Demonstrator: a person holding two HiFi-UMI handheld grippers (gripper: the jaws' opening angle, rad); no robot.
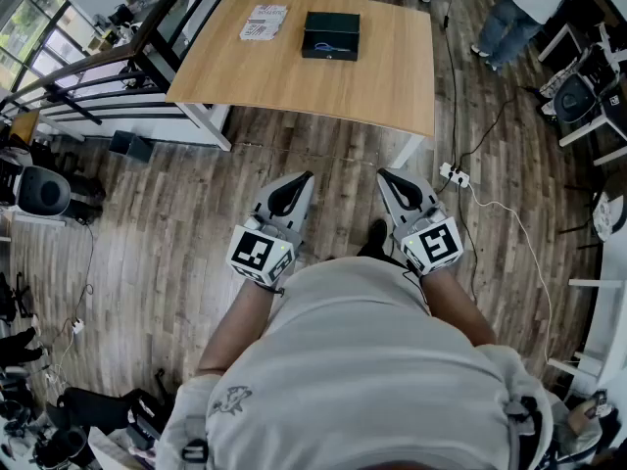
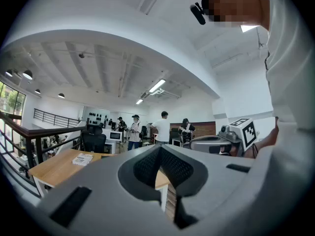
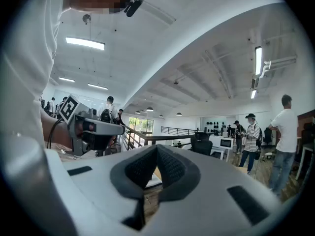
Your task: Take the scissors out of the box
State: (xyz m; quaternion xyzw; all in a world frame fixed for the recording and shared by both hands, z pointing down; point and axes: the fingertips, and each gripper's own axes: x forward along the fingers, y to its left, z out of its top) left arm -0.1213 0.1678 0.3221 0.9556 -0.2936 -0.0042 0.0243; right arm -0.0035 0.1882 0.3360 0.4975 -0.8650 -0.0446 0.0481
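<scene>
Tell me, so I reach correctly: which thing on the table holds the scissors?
The black box, right of the white booklet; blue scissors show inside it.

Table: pale wood-grain top, matt and smooth.
Box: black, matt; card or plastic, cannot tell.
Scissors: blue handles, plastic-looking.
Booklet: printed paper.
Floor: dark wood planks, streaky, dull sheen.
Left gripper and right gripper: grey moulded plastic shells, matt.
Pads: black, finely ribbed, rubbery.
Shirt: grey cloth, soft, creased.
</scene>
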